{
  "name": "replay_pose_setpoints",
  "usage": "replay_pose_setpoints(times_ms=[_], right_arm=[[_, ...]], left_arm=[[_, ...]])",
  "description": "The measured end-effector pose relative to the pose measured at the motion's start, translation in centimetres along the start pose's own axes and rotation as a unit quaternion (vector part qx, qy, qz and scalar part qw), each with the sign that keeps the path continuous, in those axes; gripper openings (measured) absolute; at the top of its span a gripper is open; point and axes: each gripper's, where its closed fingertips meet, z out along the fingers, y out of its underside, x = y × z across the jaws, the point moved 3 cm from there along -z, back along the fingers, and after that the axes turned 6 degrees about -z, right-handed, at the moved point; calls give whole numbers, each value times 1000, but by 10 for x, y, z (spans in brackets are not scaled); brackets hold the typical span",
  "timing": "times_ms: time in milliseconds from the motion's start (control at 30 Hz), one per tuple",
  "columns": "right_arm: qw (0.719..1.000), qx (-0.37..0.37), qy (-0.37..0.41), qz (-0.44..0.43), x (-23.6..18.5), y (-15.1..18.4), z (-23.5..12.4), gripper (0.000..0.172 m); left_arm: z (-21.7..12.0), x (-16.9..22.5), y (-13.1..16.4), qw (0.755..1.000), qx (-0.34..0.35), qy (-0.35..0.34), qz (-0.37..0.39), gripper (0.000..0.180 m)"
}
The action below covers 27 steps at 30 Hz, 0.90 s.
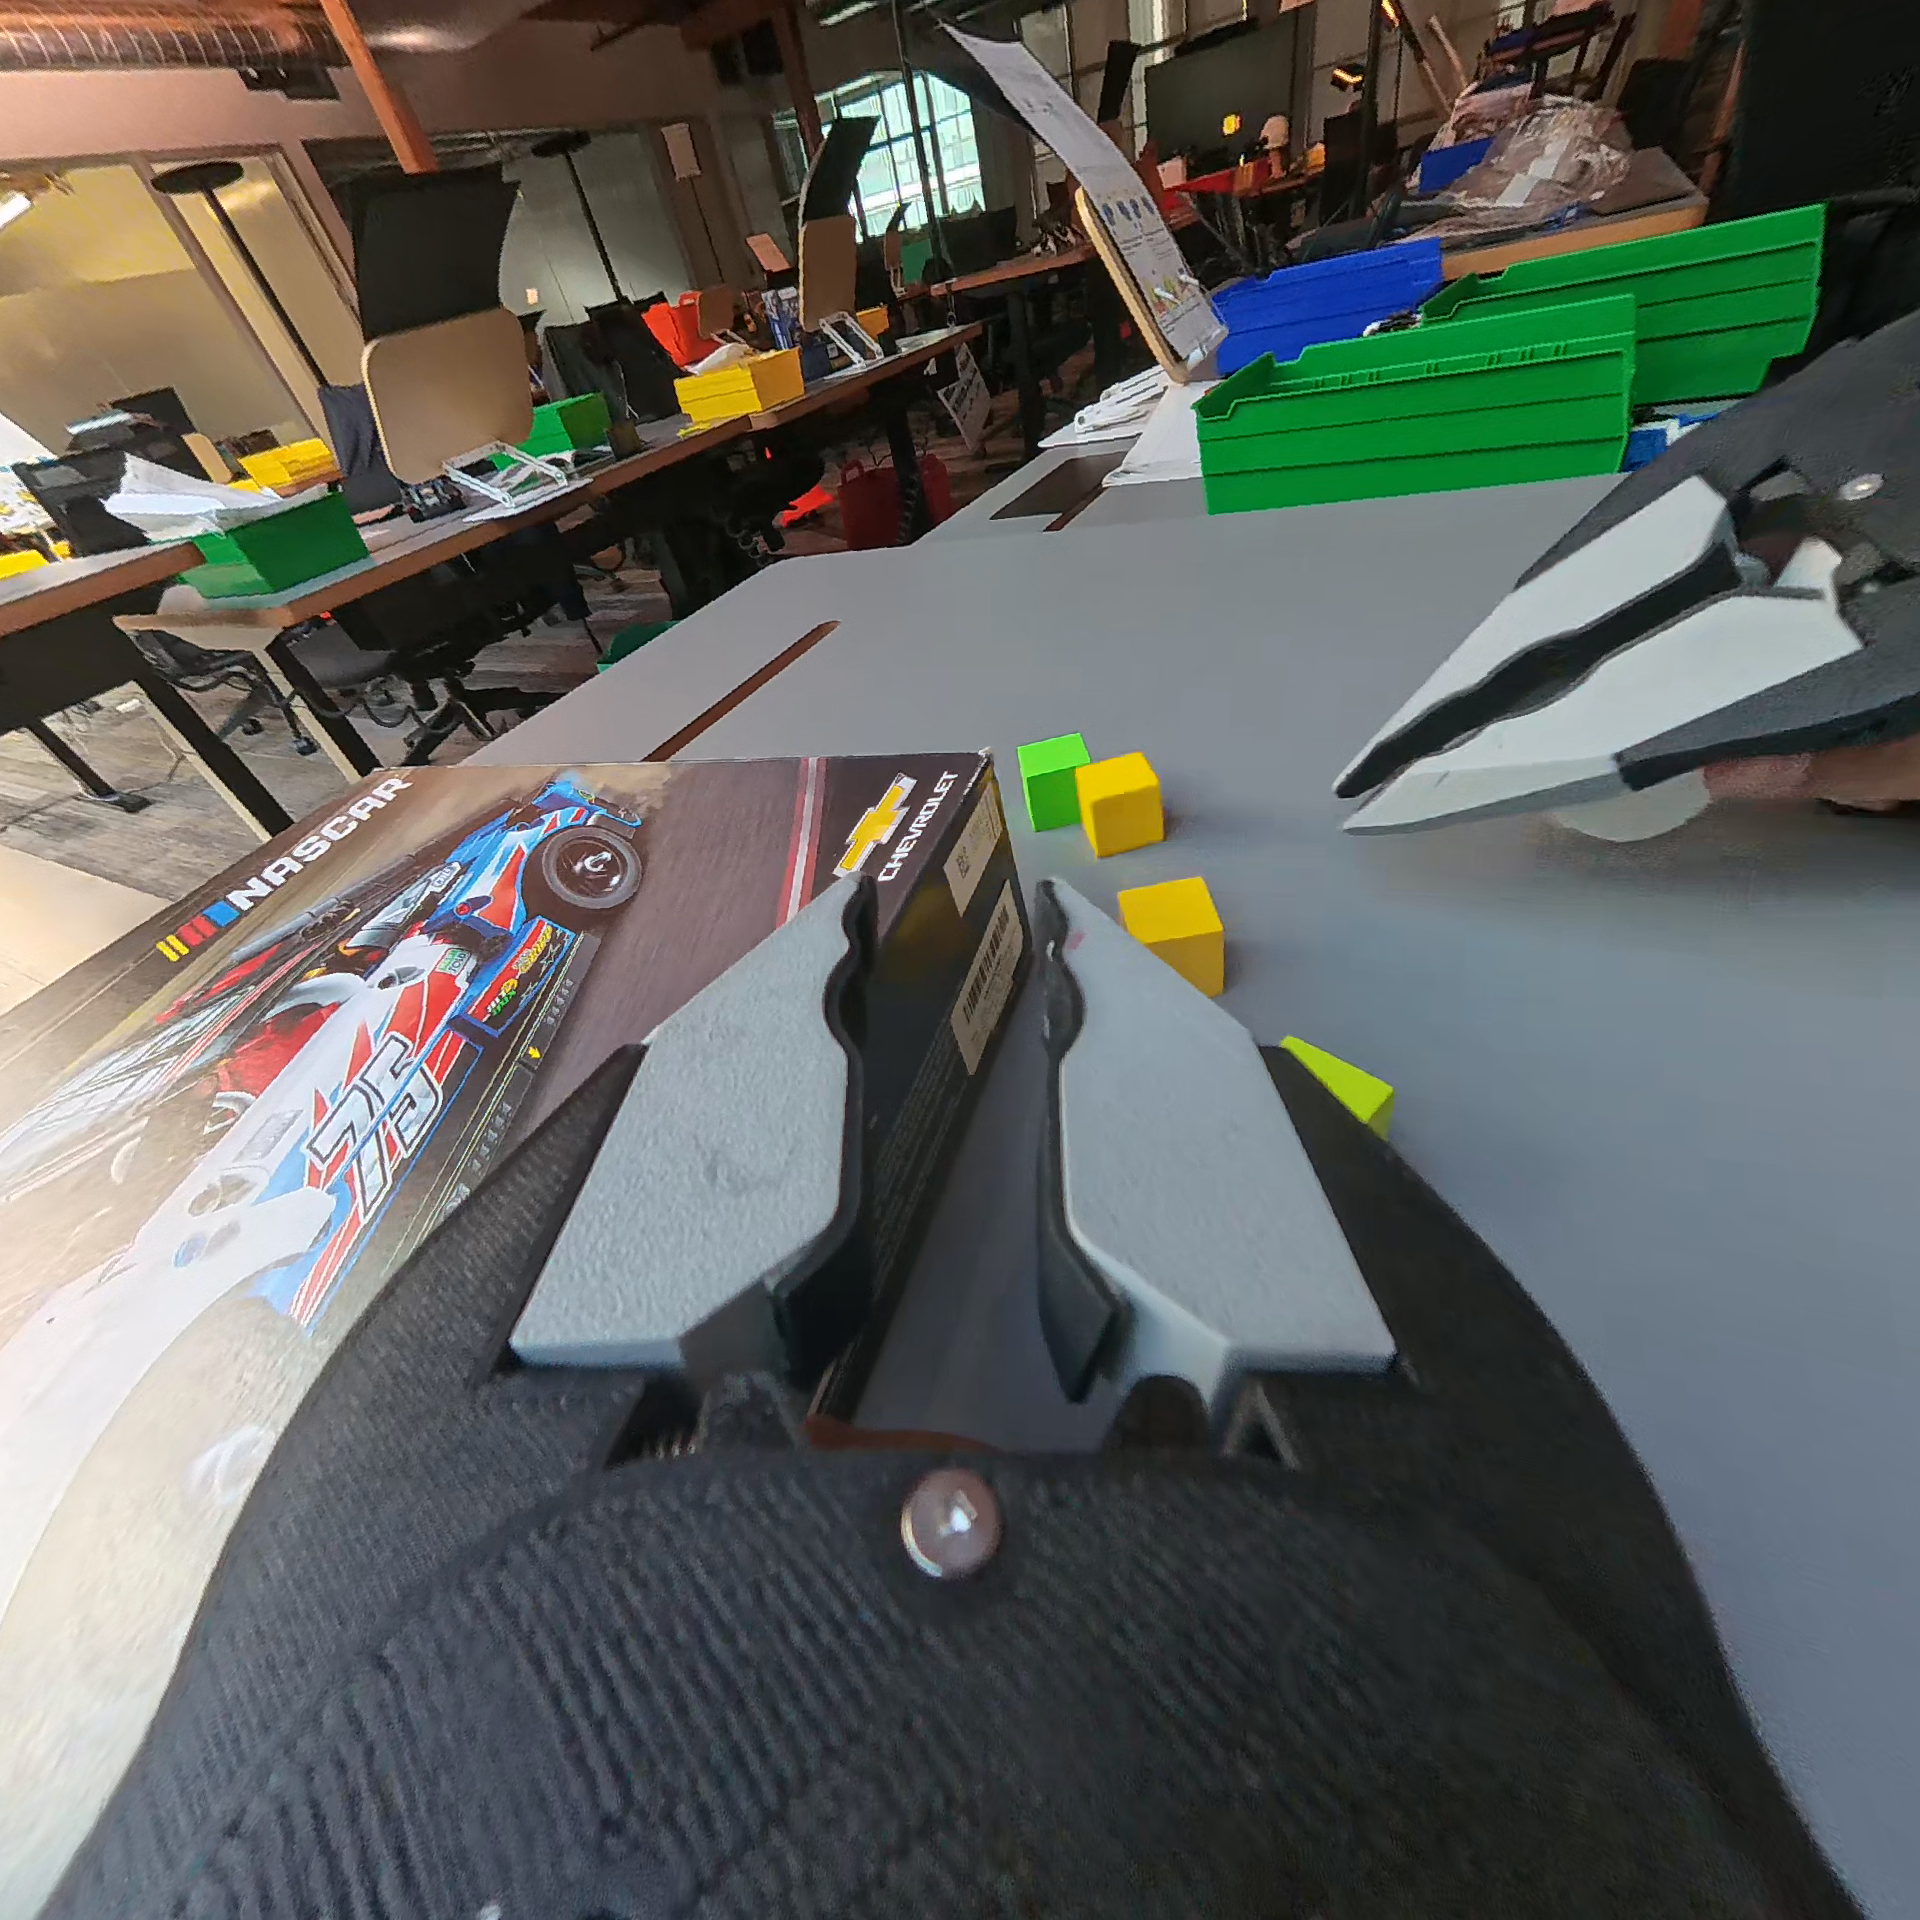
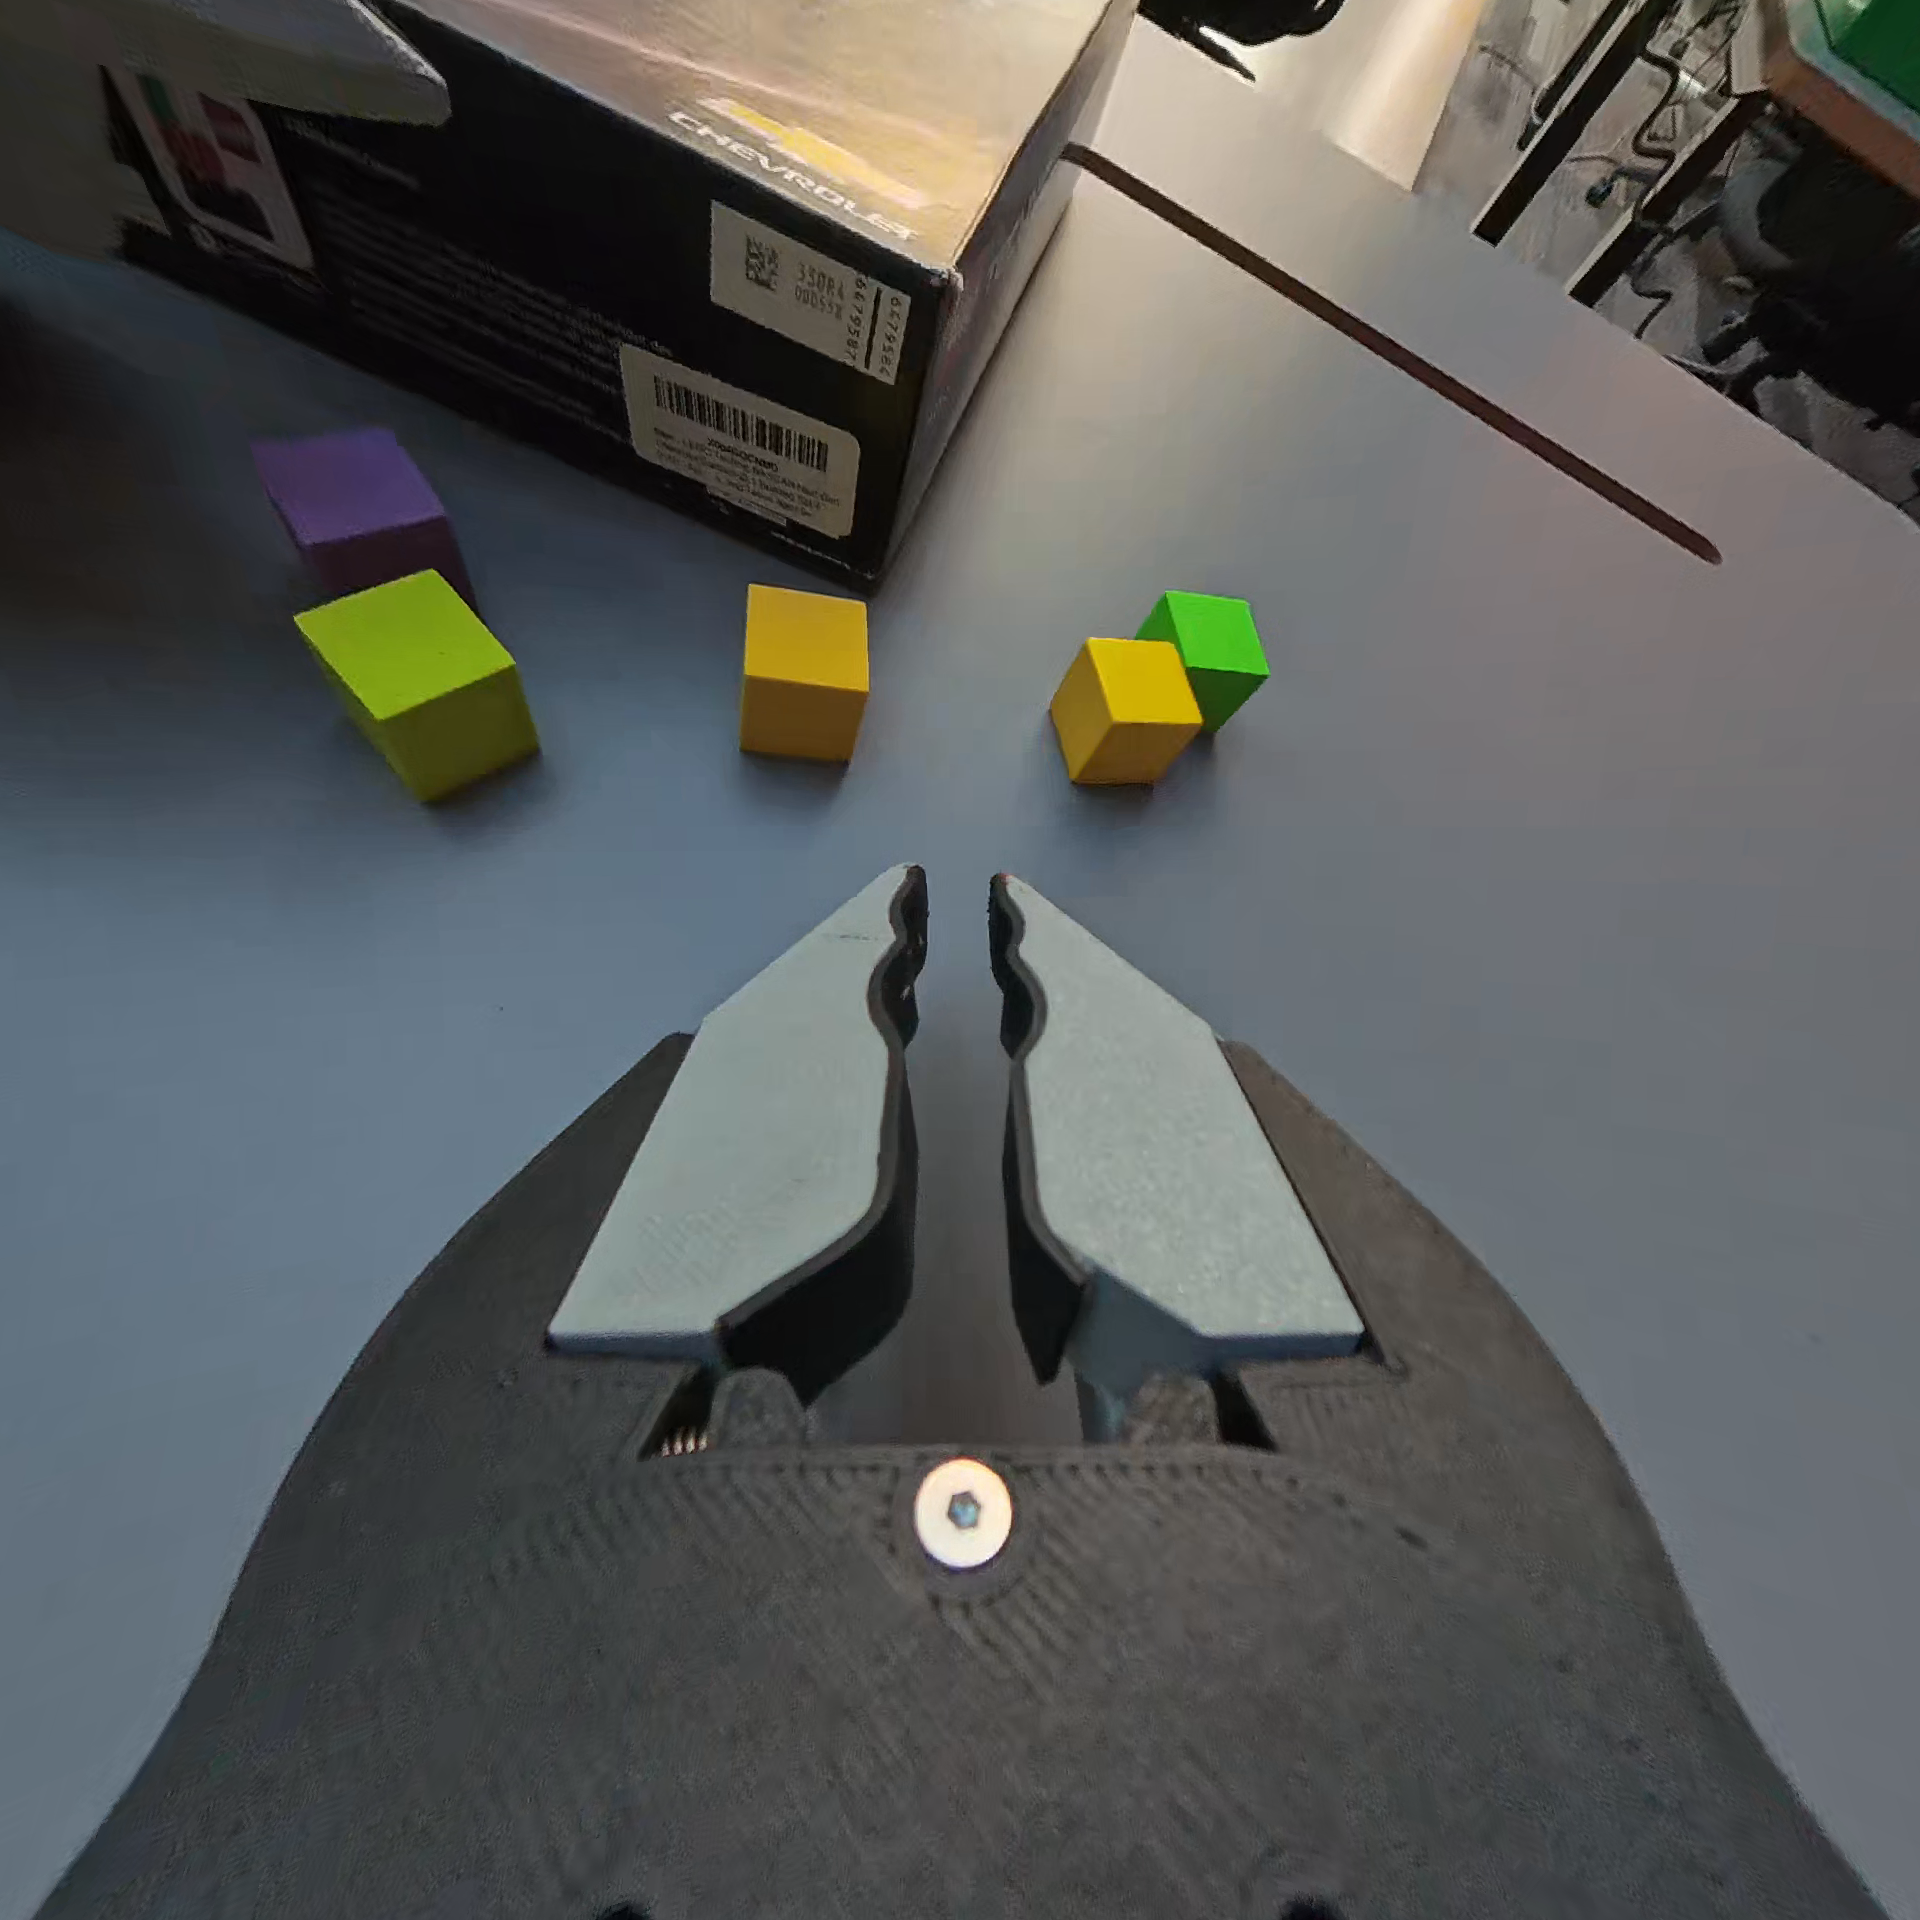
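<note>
My left claw (image 1: 951, 894) straddles the near right corner of the printed cardboard box (image 1: 499, 935): one grey finger (image 1: 748, 1091) lies over the glossy lid with its racing-car picture, the other finger (image 1: 1153, 1122) hangs beside the black end wall with its barcode stickers. The jaws are spread; the right pad stands clear of the wall, and I cannot tell whether the left pad touches the lid. The box lies flat on the matte grey table (image 1: 1558, 1143).

Just right of that claw sit small, matte, sharp-edged cubes: a yellow cube (image 1: 1179, 930) nearest the fingertip, a lime cube (image 1: 1345, 1086) half hidden behind my black ribbed claw body, and farther on a second yellow cube (image 1: 1120, 802) touching a green cube (image 1: 1051, 779).

My right claw (image 2: 956, 883) is tilted down toward the tabletop, its wavy black pads a narrow slit apart with nothing between them. It points at the bare table just short of the cube row, between the middle yellow cube (image 2: 803, 665) and the yellow-and-green pair (image 2: 1127, 707). To the left lie the lime cube (image 2: 416, 681) and a purple cube (image 2: 353, 504) behind it, near the box wall (image 2: 582, 312). From the left wrist view this claw (image 1: 1351, 805) hovers low over the table, well apart from the cubes, a hand (image 1: 1860, 779) gripping it from beneath.

Green bins (image 1: 1434, 436) and blue bins (image 1: 1330, 296) are stacked at the table's far end.
</note>
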Motion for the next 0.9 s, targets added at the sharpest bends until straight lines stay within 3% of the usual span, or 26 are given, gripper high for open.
replay_pose_setpoints(times_ms=[333,600,733,833,900], right_arm=[[999,-17,7,-34,-7,1,3,19],[992,18,-123,13,-15,-22,29,32],[984,23,-171,43,-22,-37,44,49],[987,-11,-159,32,-24,-33,53,27],[986,-13,-167,13,-29,-33,52,26]], left_arm=[[1,1,1,1000,-4,0,3,28],[1,-1,1,1000,-3,-8,3,27],[1,-1,1,1000,-3,-6,0,27],[2,-1,2,1000,-7,-1,-7,27],[3,-2,3,1000,-13,3,-12,27]])
